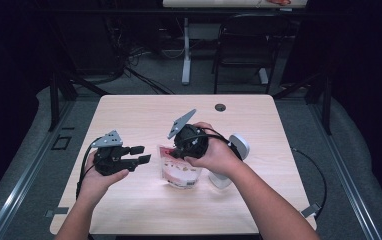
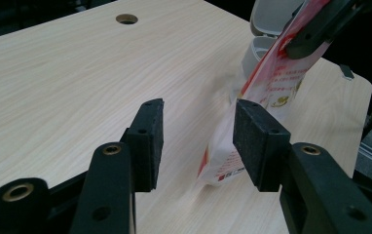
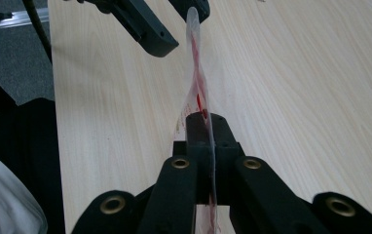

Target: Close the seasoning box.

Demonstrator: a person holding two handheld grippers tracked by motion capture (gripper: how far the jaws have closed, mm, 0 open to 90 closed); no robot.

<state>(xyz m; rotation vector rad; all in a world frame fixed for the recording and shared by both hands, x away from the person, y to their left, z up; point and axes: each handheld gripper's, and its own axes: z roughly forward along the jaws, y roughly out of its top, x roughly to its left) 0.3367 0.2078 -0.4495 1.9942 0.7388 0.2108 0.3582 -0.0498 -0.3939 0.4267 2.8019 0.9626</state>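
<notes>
Two hand-held grippers work one pouch mid-desk: we judge a handover, right hand-held gripper clamped on its top edge, left hand-held gripper open and empty just left of it; next lift it clear toward the white container; pale wood desk, dark room, chair far.

Nothing here is coming through legibly. The red-and-white pouch is carrying rows of small red print on its white panel and a little gold emblem lower down, but the characters are blurring too much in the left gripper view to make out. From the high view its face is showing only red patches.
</notes>
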